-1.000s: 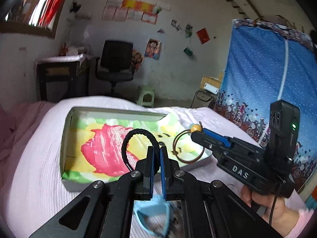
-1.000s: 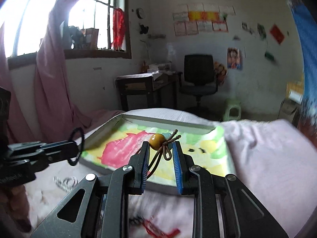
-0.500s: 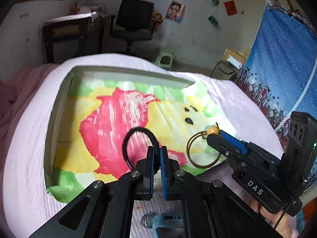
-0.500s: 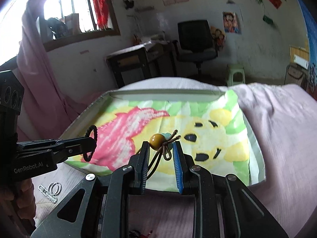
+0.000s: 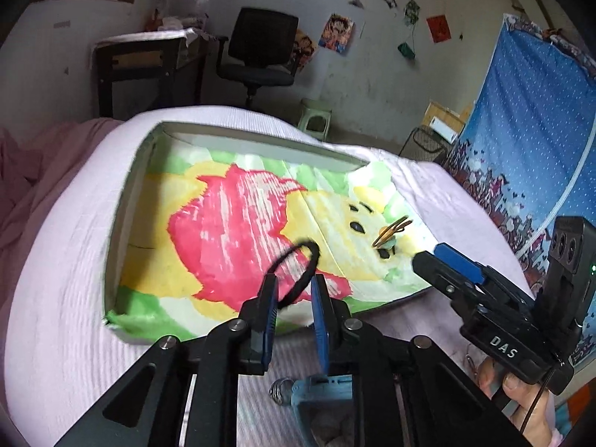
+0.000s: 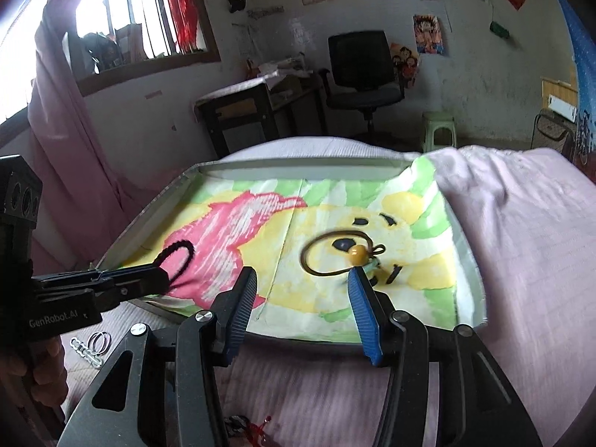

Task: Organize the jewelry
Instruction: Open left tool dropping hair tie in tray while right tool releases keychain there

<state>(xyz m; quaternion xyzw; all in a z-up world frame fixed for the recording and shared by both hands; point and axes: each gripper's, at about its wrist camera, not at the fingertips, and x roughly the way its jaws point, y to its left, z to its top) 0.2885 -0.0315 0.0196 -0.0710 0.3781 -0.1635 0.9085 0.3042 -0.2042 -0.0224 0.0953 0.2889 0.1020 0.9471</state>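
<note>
The brown beaded band (image 6: 344,251) is released by the right hand-held gripper (image 6: 301,298), whose jaws are opening, and now lies inside the tray (image 6: 156,216). The black hair tie (image 5: 296,275) hangs loosely between the left hand-held gripper's (image 5: 294,309) opening jaws, over the tray's near edge.

Pink bed (image 5: 56,298) carries shallow tray (image 5: 126,201), perhaps rings (image 6: 98,341).

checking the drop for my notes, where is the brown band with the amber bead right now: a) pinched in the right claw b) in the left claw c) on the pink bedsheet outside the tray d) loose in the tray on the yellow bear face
d: the brown band lies loose on the yellow bear face in the tray, ahead of the opening right claw, with nothing between its pads.
</note>
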